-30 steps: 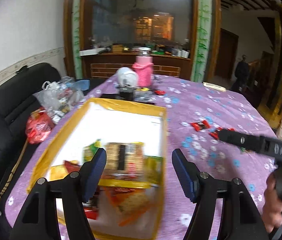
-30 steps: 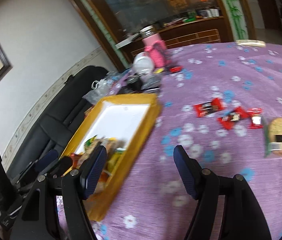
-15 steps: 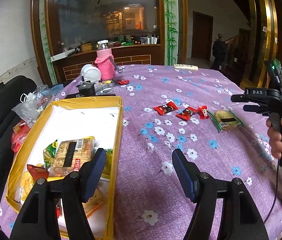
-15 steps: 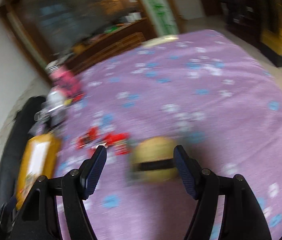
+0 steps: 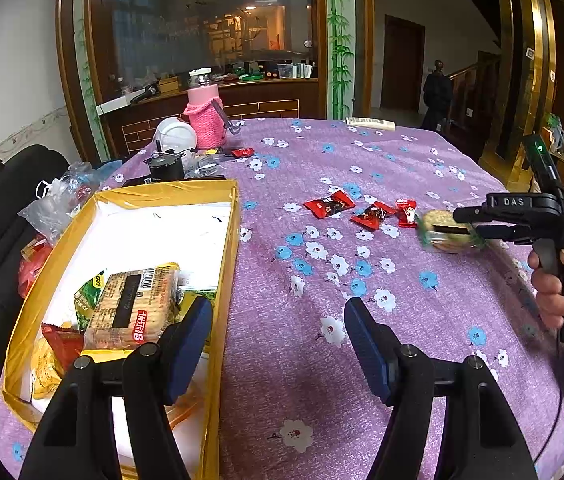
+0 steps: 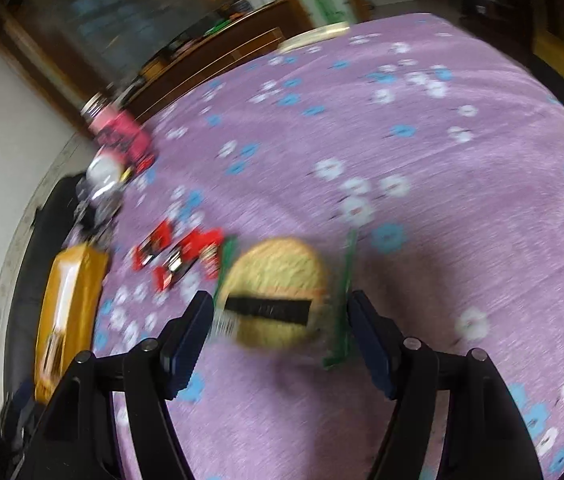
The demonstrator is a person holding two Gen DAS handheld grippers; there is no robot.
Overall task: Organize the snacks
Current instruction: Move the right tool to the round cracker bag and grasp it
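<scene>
While the left gripper (image 5: 278, 344) hung open near the yellow cardboard box (image 5: 226, 264), the right gripper's (image 6: 280, 338) wide-open fingers (image 6: 188, 330) sat around the round green-wrapped cracker (image 6: 278, 292).

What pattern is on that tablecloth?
The tablecloth is purple with white and blue flowers, clearest in the left wrist view.
</scene>
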